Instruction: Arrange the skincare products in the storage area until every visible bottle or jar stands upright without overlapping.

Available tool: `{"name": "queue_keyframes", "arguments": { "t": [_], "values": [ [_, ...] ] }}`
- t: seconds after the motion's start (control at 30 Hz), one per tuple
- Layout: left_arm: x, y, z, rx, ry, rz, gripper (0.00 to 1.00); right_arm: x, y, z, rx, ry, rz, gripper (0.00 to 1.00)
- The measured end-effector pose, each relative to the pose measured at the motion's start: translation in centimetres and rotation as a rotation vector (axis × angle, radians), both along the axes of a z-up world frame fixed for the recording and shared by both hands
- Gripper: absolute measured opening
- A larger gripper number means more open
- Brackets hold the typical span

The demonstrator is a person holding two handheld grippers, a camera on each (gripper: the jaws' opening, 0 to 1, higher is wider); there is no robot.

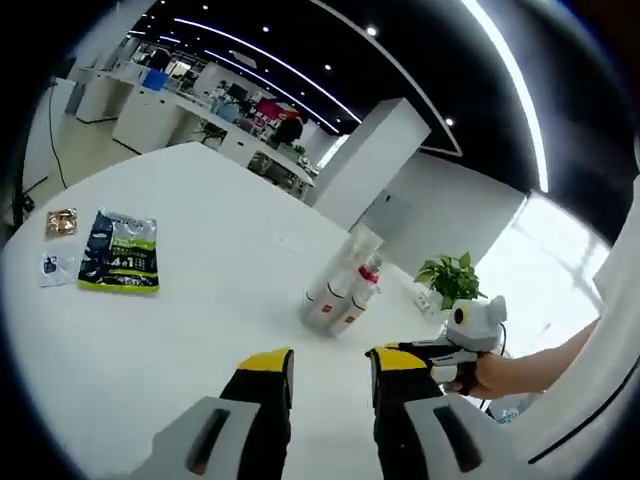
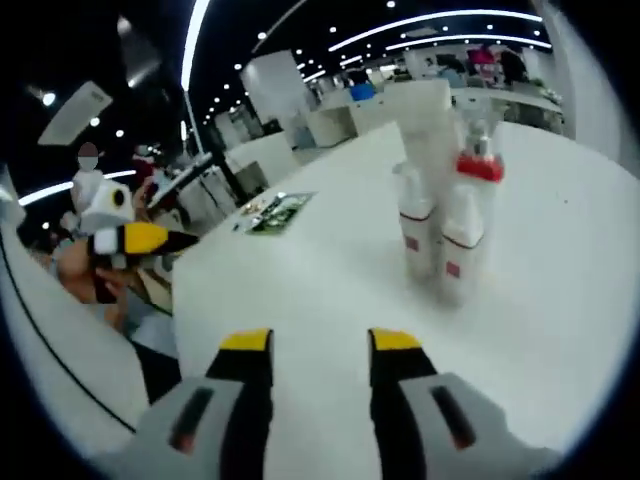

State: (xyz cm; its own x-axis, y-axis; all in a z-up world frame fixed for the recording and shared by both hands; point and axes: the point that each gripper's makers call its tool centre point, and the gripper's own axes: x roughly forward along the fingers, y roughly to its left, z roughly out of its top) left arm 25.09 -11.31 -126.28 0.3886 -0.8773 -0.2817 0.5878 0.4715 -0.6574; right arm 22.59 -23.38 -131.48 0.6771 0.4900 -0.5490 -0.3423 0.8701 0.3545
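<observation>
Standing upright on table [image 1: 200, 330]: approx 3 bottles [image 2: 445, 225], touching.

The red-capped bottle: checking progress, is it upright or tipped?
Upright. In the right gripper view the red-capped bottle stands on its base on the white table, cap up, close among the other white bottles.

Your right gripper view blurs the bottles [image 2: 445, 235]; labels unreadable, and how many stand clustered there cannot be told

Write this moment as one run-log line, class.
left tongs: open, empty | right tongs: open, empty | bottles: clustered upright on white table, untouched | green packet: flat
</observation>
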Motion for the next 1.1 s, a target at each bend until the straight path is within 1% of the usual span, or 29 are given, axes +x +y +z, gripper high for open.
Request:
{"name": "queue_keyframes", "arguments": {
  "t": [0.03, 0.07, 0.1, 0.13, 0.2, 0.23, 0.3, 0.33, 0.37, 0.4, 0.43, 0.47, 0.53, 0.57, 0.6, 0.67, 0.77, 0.8, 0.87, 0.97, 1.1],
  "values": [
    [0.5, 0.1, 0.5, -0.033, 0.004, 0.010, 0.24, 0.4, 1.1, 0.1, 0.002, 0.012, 0.039, 0.37],
    [0.8, 0.2, 0.9, -0.064, 0.003, 0.012, 0.23, 0.8, 1.6, 0.1, -0.001, 0.020, 0.050, 0.37],
    [1.2, 0.4, 1.1, -0.087, 0.000, 0.022, 0.20, 1.4, 2.8, 0.6, 0.018, 0.023, 0.075, 0.39],
    [1.6, 0.6, 1.3, -0.109, 0.000, 0.035, 0.15, 1.6, 3.1, 0.7, 0.025, 0.022, 0.083, 0.41],
    [2.0, 1.2, 1.9, -0.175, 0.003, 0.042, 0.05, 3.3, 4.5, 1.9, 0.042, -0.003, 0.083, 0.41],
    [2.4, 1.7, 1.6, -0.189, 0.013, 0.048, 0.02, 4.2, 5.3, 2.5, 0.059, -0.008, 0.084, 0.41],
    [2.5, 2.4, 1.2, -0.207, 0.039, 0.043, 0.01, 5.7, 6.8, 3.2, 0.096, -0.012, 0.084, 0.42],
    [2.7, 2.6, 1.2, -0.213, 0.038, 0.049, 0.01, 6.0, 7.1, 3.3, 0.101, -0.010, 0.084, 0.42],
    [2.7, 3.0, 1.2, -0.225, 0.044, 0.047, 0.01, 6.7, 7.9, 3.4, 0.109, -0.005, 0.092, 0.42],
    [2.8, 3.4, 1.2, -0.227, 0.043, 0.054, 0.01, 7.0, 8.5, 3.3, 0.110, -0.001, 0.101, 0.42],
    [3.0, 3.9, 1.1, -0.226, 0.040, 0.063, 0.01, 7.7, 9.8, 3.1, 0.117, 0.015, 0.121, 0.42],
    [3.3, 4.8, 1.0, -0.217, 0.035, 0.078, 0.01, 7.9, 10.4, 2.8, 0.119, 0.032, 0.134, 0.42],
    [3.6, 6.0, 0.8, -0.207, 0.029, 0.102, 0.01, 8.7, 11.8, 2.2, 0.105, 0.058, 0.158, 0.42],
    [3.7, 6.4, 0.7, -0.208, 0.028, 0.107, 0.01, 8.9, 12.0, 2.0, 0.101, 0.062, 0.162, 0.42],
    [3.9, 7.6, 0.3, -0.197, 0.030, 0.128, 0.02, 9.6, 13.2, 1.6, 0.089, 0.077, 0.182, 0.42],
    [4.0, 8.9, -0.2, -0.188, 0.033, 0.143, 0.04, 10.6, 14.4, 1.1, 0.078, 0.089, 0.195, 0.43],
    [4.0, 10.2, -0.6, -0.172, 0.033, 0.159, 0.05, 11.6, 15.4, 0.6, 0.070, 0.105, 0.204, 0.43],
    [4.1, 11.0, -1.0, -0.156, 0.031, 0.167, 0.07, 12.5, 16.0, 0.1, 0.064, 0.114, 0.205, 0.44],
    [4.1, 11.6, -1.5, -0.146, 0.046, 0.171, 0.14, 13.4, 16.4, -0.4, 0.050, 0.129, 0.203, 0.45],
    [4.2, 12.5, -1.8, -0.128, 0.043, 0.171, 0.17, 15.0, 16.5, -1.3, 0.021, 0.146, 0.184, 0.45],
    [4.6, 13.3, -2.3, -0.113, 0.044, 0.164, 0.22, 17.2, 15.3, -2.7, 0.008, 0.204, 0.072, 0.48]
  ]
}}
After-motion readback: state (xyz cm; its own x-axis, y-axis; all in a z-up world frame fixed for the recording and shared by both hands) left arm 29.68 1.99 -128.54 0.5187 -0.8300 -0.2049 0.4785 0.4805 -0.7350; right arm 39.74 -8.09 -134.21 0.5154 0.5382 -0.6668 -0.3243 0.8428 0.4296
